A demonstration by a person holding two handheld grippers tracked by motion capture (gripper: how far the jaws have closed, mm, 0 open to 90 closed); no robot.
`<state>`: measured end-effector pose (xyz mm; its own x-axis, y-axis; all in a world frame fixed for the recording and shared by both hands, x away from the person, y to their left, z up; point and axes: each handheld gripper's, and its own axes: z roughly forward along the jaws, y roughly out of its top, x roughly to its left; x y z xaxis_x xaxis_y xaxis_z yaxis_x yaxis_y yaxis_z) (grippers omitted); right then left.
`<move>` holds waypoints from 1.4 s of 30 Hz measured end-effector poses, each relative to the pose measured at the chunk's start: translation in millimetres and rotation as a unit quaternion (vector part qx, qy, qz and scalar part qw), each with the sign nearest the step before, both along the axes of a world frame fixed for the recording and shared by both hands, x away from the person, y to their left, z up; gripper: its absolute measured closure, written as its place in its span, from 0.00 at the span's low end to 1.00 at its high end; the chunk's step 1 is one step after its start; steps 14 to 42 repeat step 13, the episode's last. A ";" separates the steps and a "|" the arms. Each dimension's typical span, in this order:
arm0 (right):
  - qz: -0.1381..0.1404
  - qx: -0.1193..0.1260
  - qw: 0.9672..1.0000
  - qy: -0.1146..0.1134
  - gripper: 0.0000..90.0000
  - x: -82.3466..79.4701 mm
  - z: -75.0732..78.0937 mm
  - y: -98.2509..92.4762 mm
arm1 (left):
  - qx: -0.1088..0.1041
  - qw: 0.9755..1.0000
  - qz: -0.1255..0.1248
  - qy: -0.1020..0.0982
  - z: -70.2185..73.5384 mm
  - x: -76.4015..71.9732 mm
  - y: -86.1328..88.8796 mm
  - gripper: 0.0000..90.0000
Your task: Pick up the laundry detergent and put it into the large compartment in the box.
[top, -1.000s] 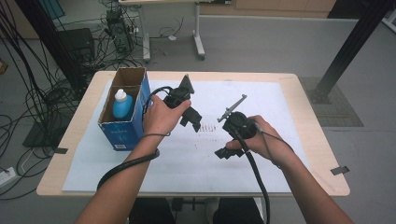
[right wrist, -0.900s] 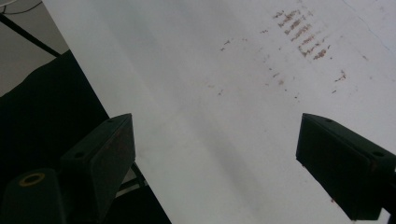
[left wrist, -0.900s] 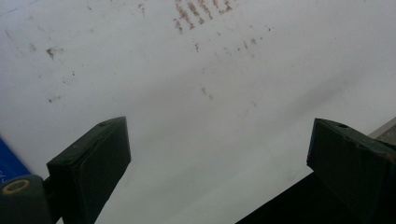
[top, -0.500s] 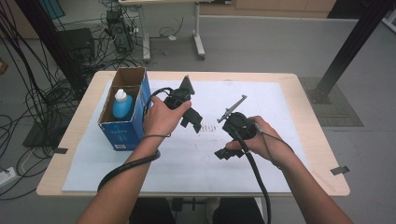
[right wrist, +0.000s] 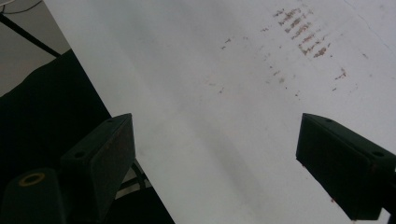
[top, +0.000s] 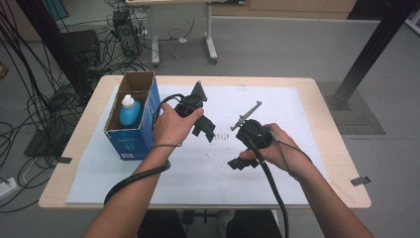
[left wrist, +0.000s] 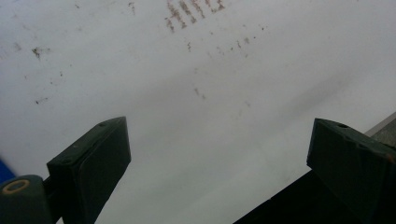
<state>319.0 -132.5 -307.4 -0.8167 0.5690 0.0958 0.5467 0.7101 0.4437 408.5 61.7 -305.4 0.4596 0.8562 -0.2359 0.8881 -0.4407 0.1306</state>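
A person holds a black gripper in each hand over the white sheet (top: pixel 208 173) that covers the table. The left gripper (top: pixel 204 129) hovers just right of the blue box, tilted down at the sheet; in the left gripper view (left wrist: pixel 219 140) its jaws stand wide apart with nothing between them. The right gripper (top: pixel 242 156) is near the sheet's middle, and in the right gripper view (right wrist: pixel 215 140) its jaws are also wide apart and empty. A patch of small brown marks (top: pixel 223 135) lies on the sheet between the two grippers.
An open blue cardboard box (top: pixel 143 126) stands at the table's left and holds a blue bottle with a white cap (top: pixel 130 111). Cables trail from both grippers toward the near edge. Black cables and a second table stand on the floor beyond.
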 end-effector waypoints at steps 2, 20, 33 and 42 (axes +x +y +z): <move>0.002 0.001 1.000 -0.001 0.13 -0.5 0.0 0.4 | 0.000 1.000 0.000 0.001 0.1 0.1 0.0 0.07; 0.002 0.000 1.000 0.000 0.13 -3.3 -1.8 0.6 | -0.007 1.000 0.000 -0.002 1.2 -0.3 1.8 0.07; 0.002 0.000 1.000 0.000 0.13 -3.3 -1.8 0.6 | -0.007 1.000 0.000 -0.002 1.2 -0.3 1.8 0.07; 0.002 0.000 1.000 0.000 0.13 -3.3 -1.8 0.6 | -0.007 1.000 0.000 -0.002 1.2 -0.3 1.8 0.07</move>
